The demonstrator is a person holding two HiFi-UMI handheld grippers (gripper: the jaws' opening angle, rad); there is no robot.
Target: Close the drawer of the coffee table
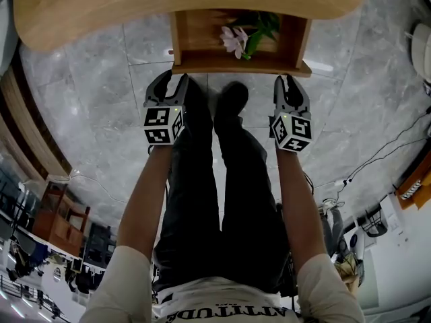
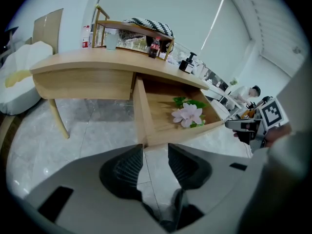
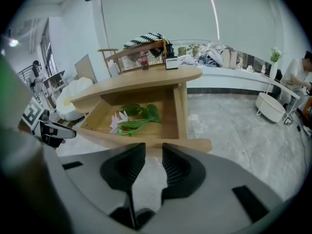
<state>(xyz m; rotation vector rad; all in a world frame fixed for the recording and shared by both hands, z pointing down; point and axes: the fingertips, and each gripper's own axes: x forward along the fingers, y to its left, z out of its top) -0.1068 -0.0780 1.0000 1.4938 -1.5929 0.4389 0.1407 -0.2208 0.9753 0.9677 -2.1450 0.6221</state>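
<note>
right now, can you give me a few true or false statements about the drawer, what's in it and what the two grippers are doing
1. The drawer stands pulled out of the coffee table. True.
2. The drawer is empty. False: a pink flower with green leaves lies in it.
3. The left gripper is clamped on the drawer front. False: its jaws stand apart with nothing between them.
4. The right gripper is open, near the right end of the drawer front. True.
</note>
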